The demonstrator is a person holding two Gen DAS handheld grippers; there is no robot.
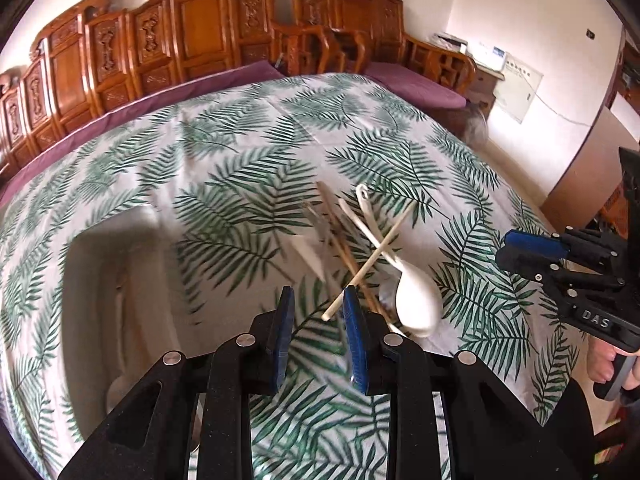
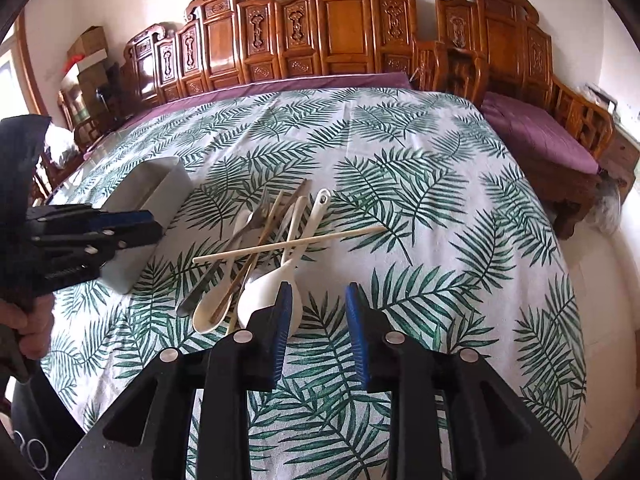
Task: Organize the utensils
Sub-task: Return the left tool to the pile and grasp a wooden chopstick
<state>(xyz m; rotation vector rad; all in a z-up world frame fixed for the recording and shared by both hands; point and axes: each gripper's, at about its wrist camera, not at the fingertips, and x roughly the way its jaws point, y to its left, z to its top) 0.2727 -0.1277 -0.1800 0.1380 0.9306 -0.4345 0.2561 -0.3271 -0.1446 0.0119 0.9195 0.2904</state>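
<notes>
The spoons, fork and chopsticks lie heaped (image 2: pixel 260 256) on the leafy tablecloth (image 2: pixel 440 208) beside the grey tray (image 2: pixel 148 204) meant for them, while the left gripper (image 1: pixel 318 320) and right gripper (image 2: pixel 318 320) hover empty, jaws parted, the right's opening wider.

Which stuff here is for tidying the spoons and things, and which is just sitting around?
For the job: spoons, chopstick, fork, grey bin, left gripper, right gripper.

Just around: wooden bench, purple cushion, boxes.
</notes>
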